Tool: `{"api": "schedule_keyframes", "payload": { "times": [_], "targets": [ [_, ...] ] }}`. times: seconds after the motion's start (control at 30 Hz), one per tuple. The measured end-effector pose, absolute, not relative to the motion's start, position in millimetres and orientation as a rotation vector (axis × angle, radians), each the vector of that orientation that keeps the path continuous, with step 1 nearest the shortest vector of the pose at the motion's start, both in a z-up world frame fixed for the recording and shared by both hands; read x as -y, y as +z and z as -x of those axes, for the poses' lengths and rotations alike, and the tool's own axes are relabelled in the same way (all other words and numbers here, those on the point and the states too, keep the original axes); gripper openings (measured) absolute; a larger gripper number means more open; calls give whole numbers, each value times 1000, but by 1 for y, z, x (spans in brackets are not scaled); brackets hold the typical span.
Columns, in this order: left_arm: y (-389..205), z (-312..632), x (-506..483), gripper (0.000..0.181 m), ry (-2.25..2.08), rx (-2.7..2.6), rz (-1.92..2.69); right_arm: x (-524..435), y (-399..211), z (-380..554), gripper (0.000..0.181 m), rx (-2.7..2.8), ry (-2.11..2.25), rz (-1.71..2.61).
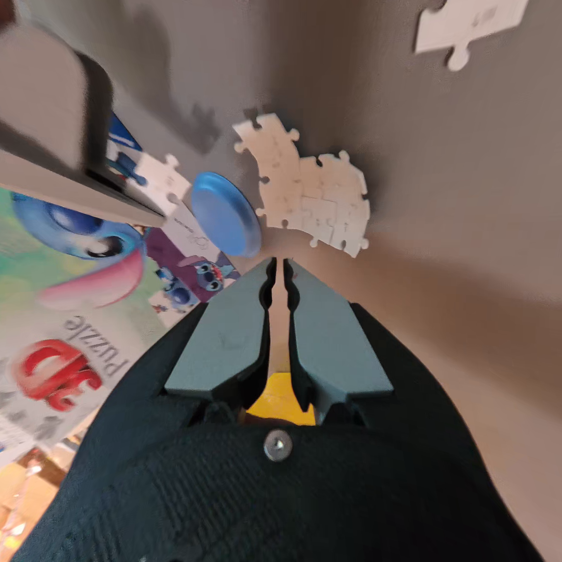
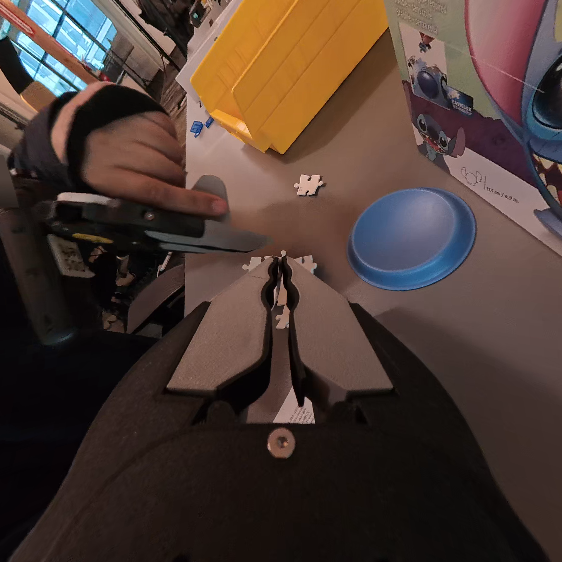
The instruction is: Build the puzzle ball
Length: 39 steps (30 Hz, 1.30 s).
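My right gripper [image 2: 280, 258] is shut on a white puzzle piece [image 2: 281, 299]. The piece's thin edge runs between the pads, and white tabs show on both sides of the fingertips. My left gripper [image 1: 279, 261] is shut, with only a thin slit between the fingers and nothing in it. In the right wrist view the left gripper [image 2: 261, 241] lies on its side, its tips just beyond my right fingertips. A joined white section of several pieces [image 1: 313, 194] sits just past the left fingertips. A blue round dish [image 2: 410, 237] lies on the table and also shows in the left wrist view [image 1: 225, 213].
The printed puzzle box [image 2: 486, 106] stands behind the dish, at the left in the left wrist view [image 1: 76, 273]. Yellow bins [image 2: 273, 76] stand at the far end. A loose white piece [image 2: 308, 185] lies near them, another [image 1: 468, 30] at top right. A hand [image 2: 130, 164] holds the left gripper at the table's edge. Across from one pair of fingers to the other is roughly 7 cm. The right tips stand about 10 cm off the blue round dish [image 2: 410, 237]. My left wrist view [image 1: 211, 215] looks at it from another angle.
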<state>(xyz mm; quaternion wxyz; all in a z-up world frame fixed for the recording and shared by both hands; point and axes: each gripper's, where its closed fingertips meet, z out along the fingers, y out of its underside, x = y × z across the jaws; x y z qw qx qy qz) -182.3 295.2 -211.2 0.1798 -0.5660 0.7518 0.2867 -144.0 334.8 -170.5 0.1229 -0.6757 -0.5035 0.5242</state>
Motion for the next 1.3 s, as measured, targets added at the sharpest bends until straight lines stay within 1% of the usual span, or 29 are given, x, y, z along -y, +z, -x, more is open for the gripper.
{"api": "schedule_keyframes", "payload": {
  "times": [0.17, 0.4, 0.57, 0.83, 1.3],
  "targets": [
    [-235, 184, -287, 0, 595, -2116, 1699, -337, -170, 142, 0, 1465, 1525, 1974],
    [-245, 181, -269, 0, 446, -2128, 1790, -339, -167, 140, 0, 1464, 1525, 1963],
    [-243, 178, -267, 0, 456, -2124, 1786, -337, -167, 140, 0, 1476, 1526, 1962],
    [-244, 168, -262, 0, 405, -2093, 1774, -327, -191, 143, 0, 1564, 1447, 2028],
    [-243, 162, -262, 1, 414, -2063, 1741, -333, -198, 174, 0, 1308, 1571, 1990]
  ]
}}
